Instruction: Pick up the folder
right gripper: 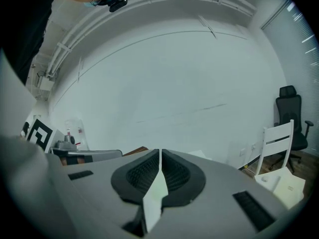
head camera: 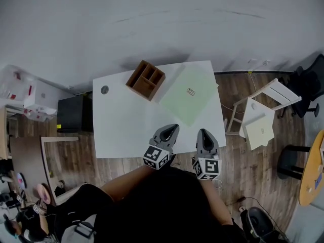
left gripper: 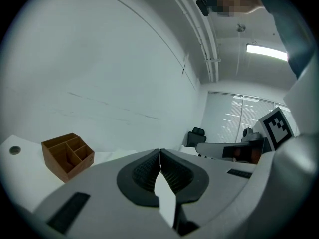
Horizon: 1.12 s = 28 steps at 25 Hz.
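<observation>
soft, even light is filling the room, and the white tabletop (head camera: pixel 121 130) is showing bright without hard shadows. in the left gripper view a ceiling strip light (left gripper: pixel 266 52) is glaring and the window blinds (left gripper: pixel 239 116) are glowing. every view is bending strongly toward its edges and darkening into black corners. the left tool (left gripper: pixel 160 152) and right tool (right gripper: pixel 160 152) are looking slightly soft up close.

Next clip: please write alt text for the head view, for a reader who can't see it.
The grey left gripper and right gripper, both shut and empty, hang over the near edge of a white rectangular table. A pale green flat folder lies untouched at the far right corner, with a brown wooden compartmented organiser to its left.
</observation>
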Tool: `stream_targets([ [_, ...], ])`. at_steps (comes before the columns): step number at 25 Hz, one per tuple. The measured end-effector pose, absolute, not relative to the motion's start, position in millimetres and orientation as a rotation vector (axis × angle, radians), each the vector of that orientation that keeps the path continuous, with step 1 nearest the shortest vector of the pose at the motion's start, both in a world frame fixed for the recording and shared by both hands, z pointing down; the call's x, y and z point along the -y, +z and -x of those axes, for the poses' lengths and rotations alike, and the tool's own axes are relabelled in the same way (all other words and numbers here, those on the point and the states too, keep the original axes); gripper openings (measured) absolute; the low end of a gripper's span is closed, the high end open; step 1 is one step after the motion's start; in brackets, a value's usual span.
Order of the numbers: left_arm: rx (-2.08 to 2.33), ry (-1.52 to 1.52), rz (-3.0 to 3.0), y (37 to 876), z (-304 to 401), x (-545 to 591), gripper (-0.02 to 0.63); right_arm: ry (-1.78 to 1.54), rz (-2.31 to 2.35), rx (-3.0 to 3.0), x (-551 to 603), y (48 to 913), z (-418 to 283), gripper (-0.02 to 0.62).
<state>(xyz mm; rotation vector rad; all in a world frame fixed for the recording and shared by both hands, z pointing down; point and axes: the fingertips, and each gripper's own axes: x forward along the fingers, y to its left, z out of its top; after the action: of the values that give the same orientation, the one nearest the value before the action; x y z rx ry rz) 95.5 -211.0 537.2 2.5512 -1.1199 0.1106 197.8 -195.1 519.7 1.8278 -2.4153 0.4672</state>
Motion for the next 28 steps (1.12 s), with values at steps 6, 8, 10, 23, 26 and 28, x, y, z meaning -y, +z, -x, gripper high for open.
stream_targets([
  [6, 1.066, 0.175, -2.542, 567, -83, 267, 0.015, 0.551, -1.81, 2.362, 233, 557, -192, 0.038],
  [8, 1.069, 0.19, -2.538, 576, -80, 284, 0.017, 0.571, -1.801, 2.343, 244, 569, -190, 0.038],
  [10, 1.063, 0.211, -2.524, 587, -77, 298, 0.017, 0.608, -1.803, 2.318, 254, 582, -190, 0.038],
  [23, 0.982, 0.349, -2.418, 677, -65, 379, 0.229, 0.844, -1.834, 2.107, 296, 673, -221, 0.102],
  [26, 0.963, 0.379, -2.395, 695, -64, 400, 0.269, 0.907, -1.848, 2.064, 305, 692, -223, 0.181],
  [28, 0.969, 0.404, -2.382, 707, -61, 413, 0.273, 0.979, -1.855, 2.042, 308, 707, -223, 0.187],
])
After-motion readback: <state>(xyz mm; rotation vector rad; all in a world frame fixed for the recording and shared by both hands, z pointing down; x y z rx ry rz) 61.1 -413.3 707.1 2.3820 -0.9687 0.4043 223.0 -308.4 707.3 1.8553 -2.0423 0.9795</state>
